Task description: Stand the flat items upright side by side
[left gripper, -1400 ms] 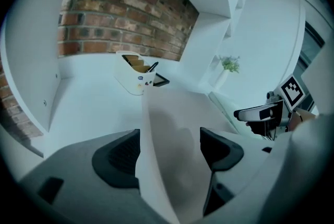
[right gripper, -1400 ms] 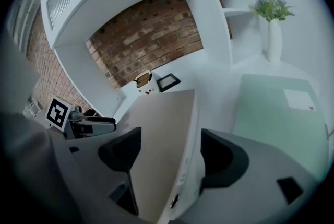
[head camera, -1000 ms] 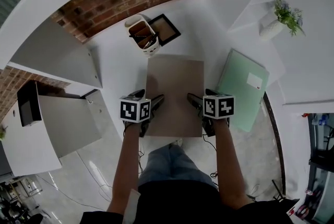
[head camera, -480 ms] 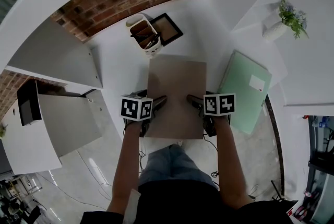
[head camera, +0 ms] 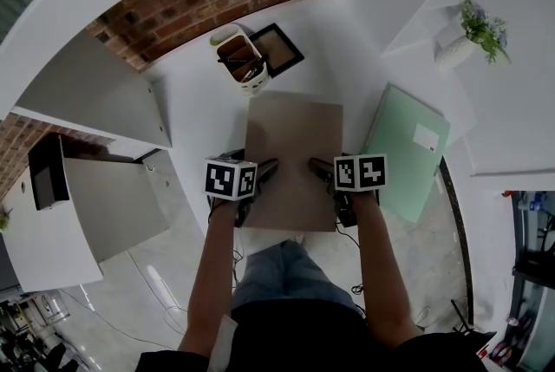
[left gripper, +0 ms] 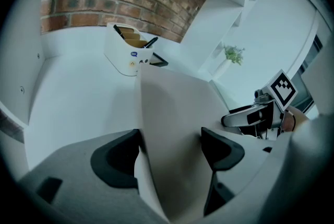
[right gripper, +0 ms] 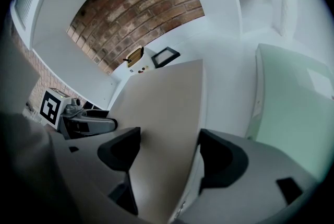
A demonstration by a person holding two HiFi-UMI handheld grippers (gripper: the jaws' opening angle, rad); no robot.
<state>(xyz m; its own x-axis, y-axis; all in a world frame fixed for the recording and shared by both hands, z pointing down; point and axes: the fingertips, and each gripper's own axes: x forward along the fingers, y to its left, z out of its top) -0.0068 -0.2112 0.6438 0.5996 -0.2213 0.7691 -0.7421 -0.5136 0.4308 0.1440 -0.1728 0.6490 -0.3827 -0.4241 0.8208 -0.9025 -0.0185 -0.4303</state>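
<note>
Tan folder: the tan folder [head camera: 293,158] lies on the white desk [head camera: 199,110] straight in front of the person. It looks flat or nearly so, with its long sides running away from them, and it is not yet upright.
Left gripper: the left gripper [left gripper: 170,144] is at the folder's near left corner. Its jaws are narrow, the corner fills the gap, and both pads appear to touch it.
Right gripper: the right gripper [right gripper: 166,147] mirrors this at the near right corner, with narrow jaws closed in on the folder.
Why held so: I judge that a grip on both near corners lets the wide, thin sheet be tipped up on its far edge without twisting. One gripper alone would let it sag or swing.
Green folder: the green folder [head camera: 408,158] lies flat just to the right, close to the tan one but apart from it. It is probably the next item to stand, beside the tan one.
Further out: a pen pot [head camera: 243,62] and a small frame [head camera: 276,48] sit just beyond the tan folder's far edge, so there is little room to push it forward. A plant [head camera: 479,19] stands well off to the right.
Change over the last second: both marker cubes have crept slightly inward and forward. The tan folder has barely shifted, and there is no clear lift yet.
</note>
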